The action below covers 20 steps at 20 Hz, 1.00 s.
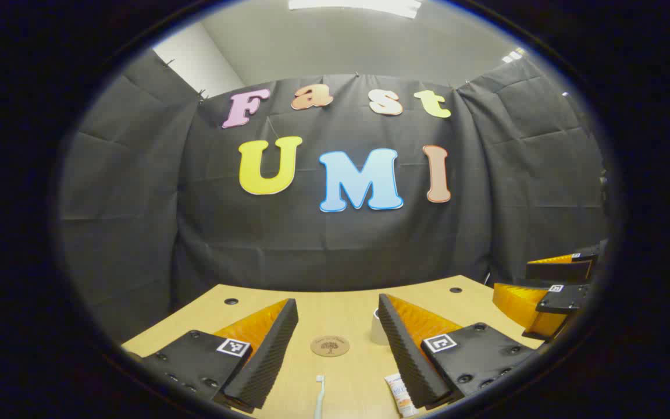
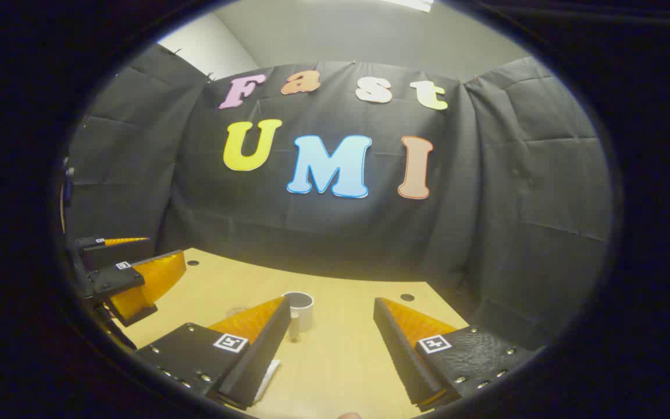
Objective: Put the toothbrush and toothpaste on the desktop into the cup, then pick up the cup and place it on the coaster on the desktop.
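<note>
Both jaws wide open, empty: left gripper (image 1: 338,326), right gripper (image 2: 330,326) | toothbrush (image 1: 319,396), toothpaste (image 1: 400,394) at desk's (image 1: 341,302) near edge | cup (image 2: 300,310) empty, off coaster (image 1: 330,345) | nothing done.

One toothbrush (image 1: 319,396), one toothpaste tube (image 1: 401,394), one white cup (image 2: 302,310), one round coaster (image 1: 330,345), two grippers, left gripper (image 1: 338,314) and right gripper (image 2: 330,311), two ribbed fingers (image 1: 267,354) apiece, one wooden desktop (image 1: 341,308).
</note>
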Available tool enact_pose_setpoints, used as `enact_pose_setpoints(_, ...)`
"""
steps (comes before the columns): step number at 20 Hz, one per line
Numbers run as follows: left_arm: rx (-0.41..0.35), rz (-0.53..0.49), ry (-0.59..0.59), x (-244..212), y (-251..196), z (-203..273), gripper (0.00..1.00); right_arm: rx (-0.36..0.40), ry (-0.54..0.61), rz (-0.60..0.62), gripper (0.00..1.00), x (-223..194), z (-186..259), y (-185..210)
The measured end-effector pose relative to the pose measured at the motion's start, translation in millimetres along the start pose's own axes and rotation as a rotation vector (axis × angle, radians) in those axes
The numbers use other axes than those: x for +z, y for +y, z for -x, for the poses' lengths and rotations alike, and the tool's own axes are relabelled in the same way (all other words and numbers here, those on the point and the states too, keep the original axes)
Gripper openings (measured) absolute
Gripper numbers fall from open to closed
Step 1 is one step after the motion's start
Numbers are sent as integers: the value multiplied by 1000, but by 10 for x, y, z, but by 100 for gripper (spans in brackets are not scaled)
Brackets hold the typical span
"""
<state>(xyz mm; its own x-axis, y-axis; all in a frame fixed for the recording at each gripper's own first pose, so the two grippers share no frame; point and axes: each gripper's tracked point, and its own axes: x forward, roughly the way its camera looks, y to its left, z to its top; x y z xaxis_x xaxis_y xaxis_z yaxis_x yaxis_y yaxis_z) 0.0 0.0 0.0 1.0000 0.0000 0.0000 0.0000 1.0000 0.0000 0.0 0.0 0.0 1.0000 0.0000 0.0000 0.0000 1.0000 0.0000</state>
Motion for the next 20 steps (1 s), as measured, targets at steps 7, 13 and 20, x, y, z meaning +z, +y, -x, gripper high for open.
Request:
enact_pose_setpoints(7, 5, -10, 30, -107, 168, -122, 92, 42, 54, -29, 91, -49, -73, 177)
enact_pose_setpoints(13, -2, -24, 77, -276, 298, -276, 91, 49, 101, -35, 91, -102, -147, 243)
enact_pose_setpoints(20, -34, -58, 259, -821, 283, -450, 93, 103, 361, -84, 91, -578, -298, 503)
